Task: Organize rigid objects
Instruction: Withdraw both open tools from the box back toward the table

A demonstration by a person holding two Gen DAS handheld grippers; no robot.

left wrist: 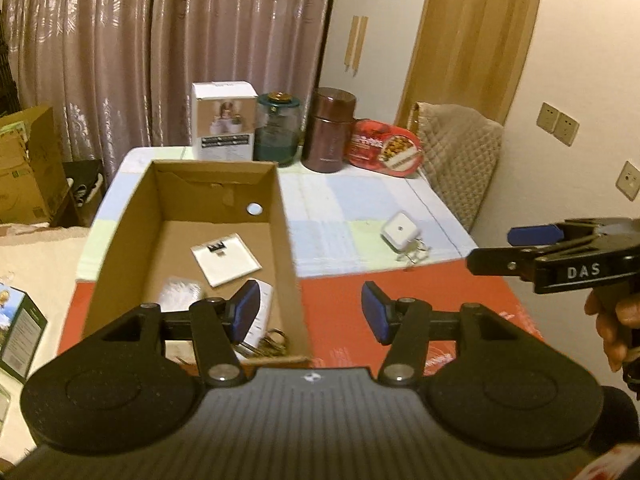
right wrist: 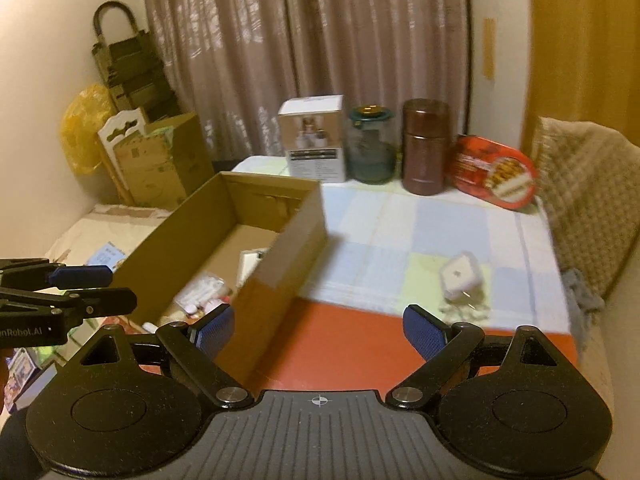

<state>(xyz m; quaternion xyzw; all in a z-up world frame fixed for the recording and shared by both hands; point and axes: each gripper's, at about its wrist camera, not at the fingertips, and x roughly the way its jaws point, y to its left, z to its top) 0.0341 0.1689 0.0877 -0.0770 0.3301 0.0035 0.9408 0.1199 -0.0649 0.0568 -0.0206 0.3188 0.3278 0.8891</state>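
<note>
Left tool (left wrist: 311, 312) gaped empty, right tool (right wrist: 320, 332) too; we judged white charger (right wrist: 460, 278), right-centre, light, rigid, slick; grip flat sides.

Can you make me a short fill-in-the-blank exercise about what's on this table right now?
1. The white square card lies inside the ____ box.
2. The white charger lies on the tablecloth, ____ the box.
3. Between the teal jar and the red tin stands a ____ canister.
4. Neither the left gripper nor the right gripper holds ____.

Missing words: cardboard; outside; brown; anything
</note>
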